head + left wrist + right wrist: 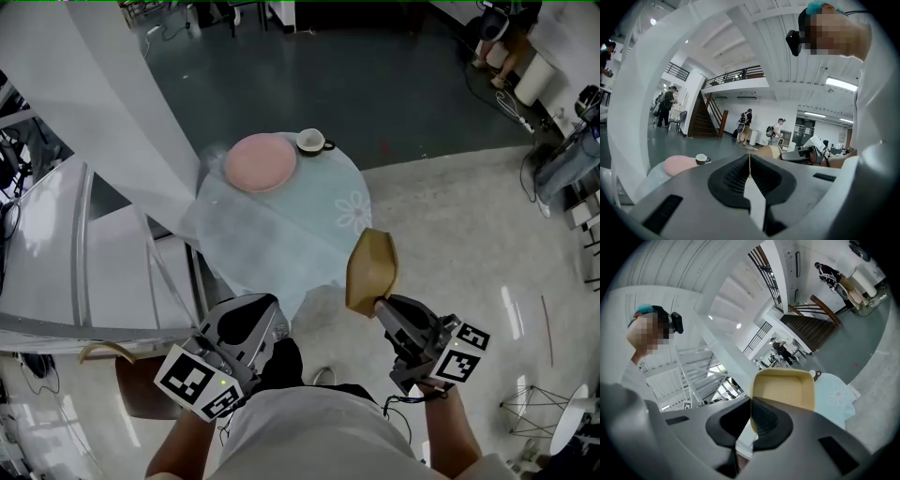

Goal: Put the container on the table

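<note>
A: Container (372,270), where's it at?
B: Up in the air, not on the table (281,246). Tan, shallow, rounded corners, tipped up on edge. Head view puts it by the table's near-right edge, w/ pale floor (469,244) under most of it.
A: What's got hold of it?
B: The right gripper (379,302). Jaws are closed on the container's near rim. The right gripper view shows the rim wall pinched btw the black ribbed pads (765,417), w/ the open side facing the cam.
A: And the left gripper (262,305)?
B: Jaws pressed together, nothing btw them, just a thin seam in the left gripper view. It's held low on the person's left, by the table's near edge, apart from the container.
A: What's on the table?
B: Round top w/ a pale blue cloth (319,202), white flower print on its right side. Pink plate (261,161) at the far side, and a white cup (311,141) just beside it on the right, handle pointing right. Both sit well apart from the container.
A: Anything round about?
B: Floor goes dark beyond the table. People (746,123) stand in the bkgd of the left gripper view, too small for detail.
</note>
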`<state>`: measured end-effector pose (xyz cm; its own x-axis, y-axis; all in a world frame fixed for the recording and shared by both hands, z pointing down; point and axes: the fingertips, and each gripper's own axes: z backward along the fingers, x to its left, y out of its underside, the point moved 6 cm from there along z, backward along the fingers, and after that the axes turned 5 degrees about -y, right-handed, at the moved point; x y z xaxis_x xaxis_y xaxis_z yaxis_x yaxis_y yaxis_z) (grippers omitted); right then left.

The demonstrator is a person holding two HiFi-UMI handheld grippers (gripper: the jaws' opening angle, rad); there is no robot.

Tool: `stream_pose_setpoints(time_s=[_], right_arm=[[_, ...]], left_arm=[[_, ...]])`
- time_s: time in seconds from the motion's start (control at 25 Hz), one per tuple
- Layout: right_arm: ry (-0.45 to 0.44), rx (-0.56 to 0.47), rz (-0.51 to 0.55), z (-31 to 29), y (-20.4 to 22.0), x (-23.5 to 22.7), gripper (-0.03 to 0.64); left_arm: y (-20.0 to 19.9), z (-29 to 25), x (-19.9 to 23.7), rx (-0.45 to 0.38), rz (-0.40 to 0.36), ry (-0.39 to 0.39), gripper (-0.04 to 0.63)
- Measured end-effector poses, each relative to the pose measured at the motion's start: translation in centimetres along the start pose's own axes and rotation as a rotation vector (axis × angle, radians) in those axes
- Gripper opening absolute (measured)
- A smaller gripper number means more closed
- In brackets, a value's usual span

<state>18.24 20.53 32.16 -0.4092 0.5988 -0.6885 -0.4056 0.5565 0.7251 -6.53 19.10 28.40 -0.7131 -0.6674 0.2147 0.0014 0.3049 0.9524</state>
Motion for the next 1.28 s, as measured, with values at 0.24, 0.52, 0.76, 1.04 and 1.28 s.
stream_pose_setpoints(time_s=[0.24, 0.52, 0.76, 1.04, 1.28], right_arm=[[0.024, 0.007, -0.014, -4.1, -1.2, -2.1, 0.028], [0.053, 0.021, -0.022, -8.4, -2.6, -3.9, 0.028], [0.073, 0.037, -0.014, -12.9, -3.7, -4.9, 0.028], [0.091, 0.046, 0.001, -17.2, -5.0, -5.4, 0.028], [0.096, 0.048, -0.002, -20.6, -5.3, -6.2, 0.028]], left_arm=[[-0.6, -1.9, 4.8, 0.026, 0.016, 0.013, 0.026], [-1.3, -3.6, 10.0, 0.036, 0.041, 0.028, 0.026], [-2.0, -4.8, 14.6, 0.036, 0.059, 0.047, 0.026], [-3.3, -5.5, 19.2, 0.031, 0.068, 0.058, 0.026], [-3.8, -6.0, 22.6, 0.031, 0.075, 0.064, 0.026]])
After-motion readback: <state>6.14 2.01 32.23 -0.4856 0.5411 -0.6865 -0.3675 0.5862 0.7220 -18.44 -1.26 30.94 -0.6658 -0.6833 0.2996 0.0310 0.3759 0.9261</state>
